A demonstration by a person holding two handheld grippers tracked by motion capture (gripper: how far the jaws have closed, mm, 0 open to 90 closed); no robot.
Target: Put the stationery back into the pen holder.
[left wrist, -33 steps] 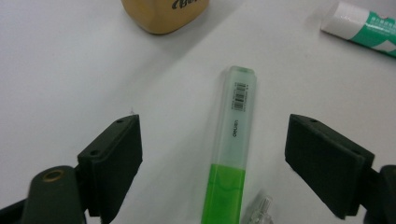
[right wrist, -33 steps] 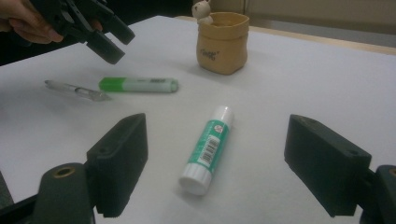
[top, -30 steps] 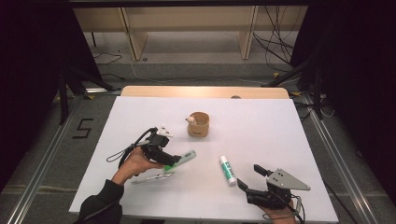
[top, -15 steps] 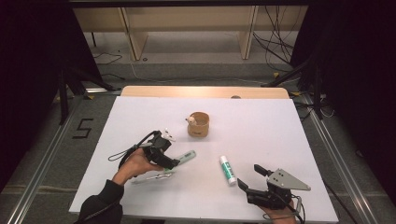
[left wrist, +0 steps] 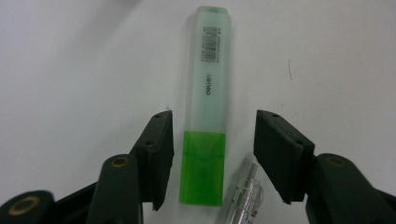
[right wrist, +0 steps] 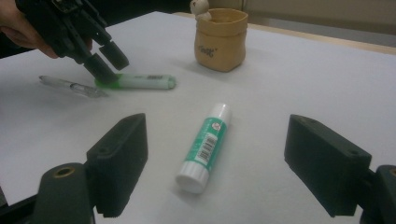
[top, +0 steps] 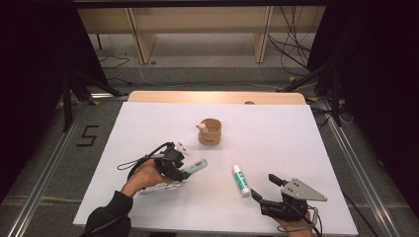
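While lying flat, green highlighter (left wrist: 207, 112) sits between left hand-held gripper (left wrist: 212, 156) jaws, spread, not touching

We look down on a white table (top: 296, 148) with a pale wooden strip (top: 217, 97) along its far edge, brightly lit from above. Beyond it the grey floor (top: 207, 74) runs to light wooden shelf legs (top: 146, 47), with loose black cables (top: 296, 34) trailing on the far right. Dark curtains (top: 34, 74) close both sides, black stand legs (top: 74, 84) braced before them. Metal rails (top: 47, 168) flank the table, and a "5" (top: 87, 136) is marked on the floor at left
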